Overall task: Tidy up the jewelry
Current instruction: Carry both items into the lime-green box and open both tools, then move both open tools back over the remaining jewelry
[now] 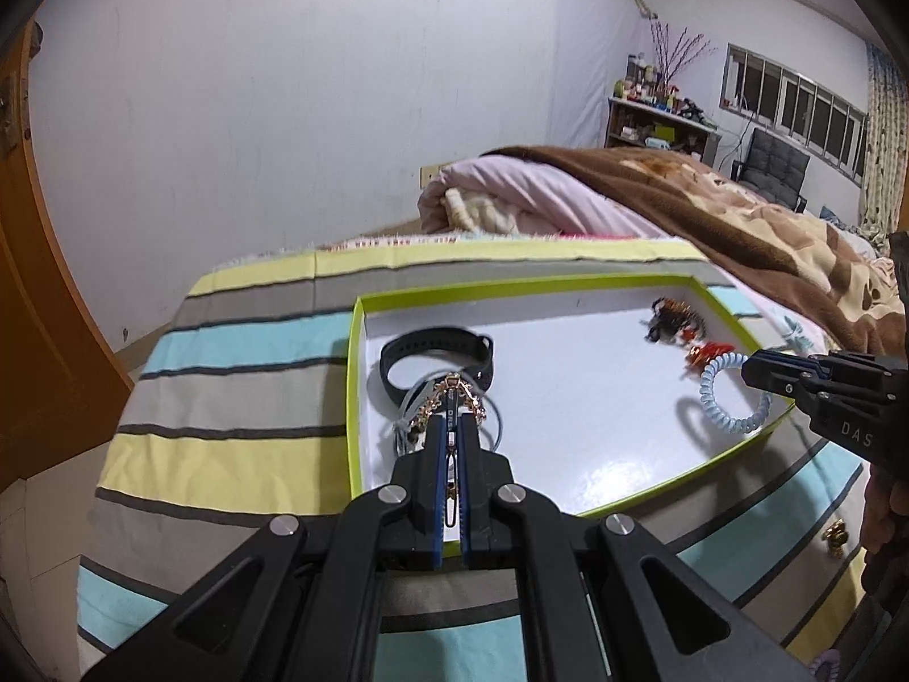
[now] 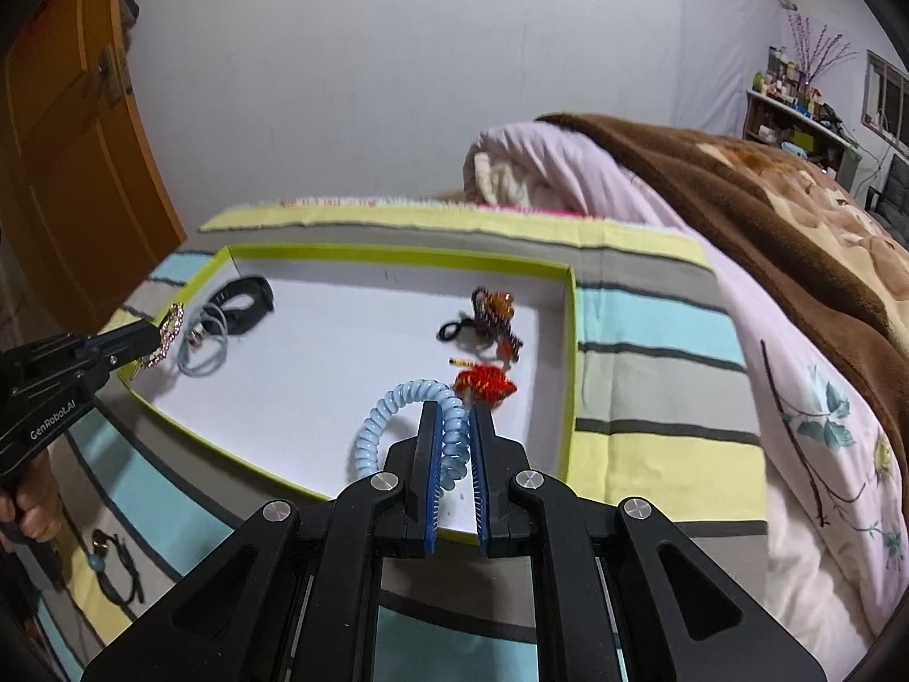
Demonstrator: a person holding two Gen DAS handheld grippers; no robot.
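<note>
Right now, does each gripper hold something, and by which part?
The left gripper is shut on the gold rhinestone clip, gripped at one end. The right gripper pinches the blue spiral hair tie across one side of its coil.

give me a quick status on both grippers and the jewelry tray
Left gripper shut on gold chain bracelet over tray's left end. Right gripper shut on blue coil hair tie inside tray. Nothing blocking.

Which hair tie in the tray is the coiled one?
The light-blue spiral hair tie, held in the right hand-held gripper; the others are smooth thin bands.
</note>
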